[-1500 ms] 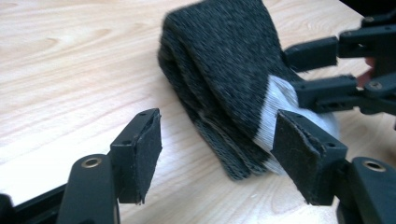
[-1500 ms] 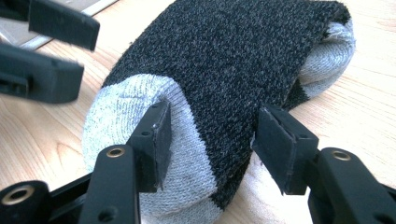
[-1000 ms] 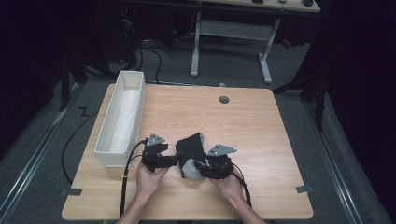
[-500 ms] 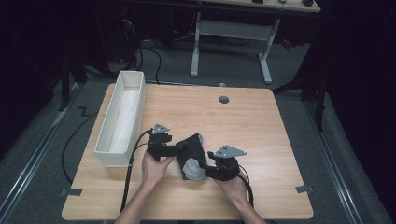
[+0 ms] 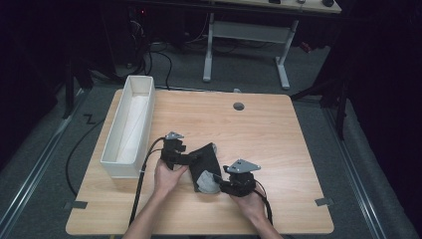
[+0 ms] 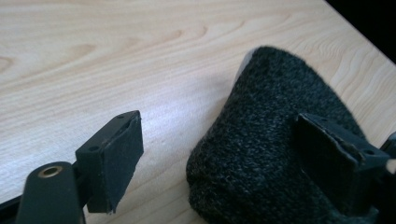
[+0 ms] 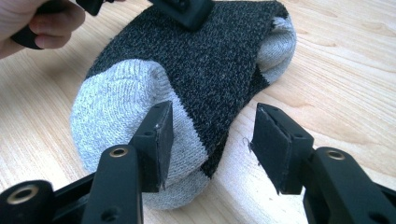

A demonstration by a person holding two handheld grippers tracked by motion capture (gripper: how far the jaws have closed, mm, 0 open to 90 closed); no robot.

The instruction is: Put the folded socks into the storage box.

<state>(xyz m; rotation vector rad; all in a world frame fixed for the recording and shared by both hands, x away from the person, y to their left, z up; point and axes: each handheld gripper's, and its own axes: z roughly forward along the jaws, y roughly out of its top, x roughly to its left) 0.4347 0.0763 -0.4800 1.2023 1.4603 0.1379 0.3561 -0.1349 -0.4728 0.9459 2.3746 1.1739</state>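
The dark grey sock [image 7: 201, 60] (no readable label) is lying on the desk [image 5: 278, 129]. Both grippers' fingers are standing spread: the left gripper [image 6: 224, 154] is straddling its dark end, the right gripper [image 7: 210, 140] its light grey heel edge.

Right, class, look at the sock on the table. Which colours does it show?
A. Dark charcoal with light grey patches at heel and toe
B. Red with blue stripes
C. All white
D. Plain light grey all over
A: in the right gripper view the sock has a dark charcoal knit body with light grey patches at the near end and the far end.
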